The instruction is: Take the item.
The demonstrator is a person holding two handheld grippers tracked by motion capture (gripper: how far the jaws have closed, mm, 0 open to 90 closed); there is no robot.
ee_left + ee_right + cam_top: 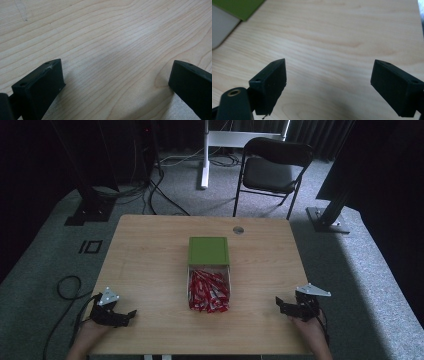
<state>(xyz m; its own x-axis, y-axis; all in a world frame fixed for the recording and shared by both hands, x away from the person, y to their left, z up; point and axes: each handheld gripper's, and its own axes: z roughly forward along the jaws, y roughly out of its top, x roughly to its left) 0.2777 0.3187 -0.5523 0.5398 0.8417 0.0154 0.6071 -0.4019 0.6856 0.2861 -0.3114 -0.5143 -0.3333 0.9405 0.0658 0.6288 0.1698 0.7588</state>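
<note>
No writing legible anywhere; the red-and-white packets (209, 291) are too small to read any print. They lie heaped in a shallow open tray (188, 285) at the centre of the high view, its green lid (208, 250) sitting flat just above it in the frame, touching the tray's far edge. Table (150, 260): pale wood-grain top, rectangular, with a small round grey grommet (238, 229) near its upper edge. Floor is grey carpet; a black folding chair (274, 167) stands in the upper centre, white stand legs beside it, dark curtains behind, black cables trailing at upper left. Left gripper (122, 316) rests at the lower left of the table, well apart from the tray; its view shows matte black block jaws spread wide, bare wood between. Right gripper (284, 306) sits at lower right, likewise spread wide and holding nothing; a green corner shows at the upper left of its view. Grey triangular plates top both.
</note>
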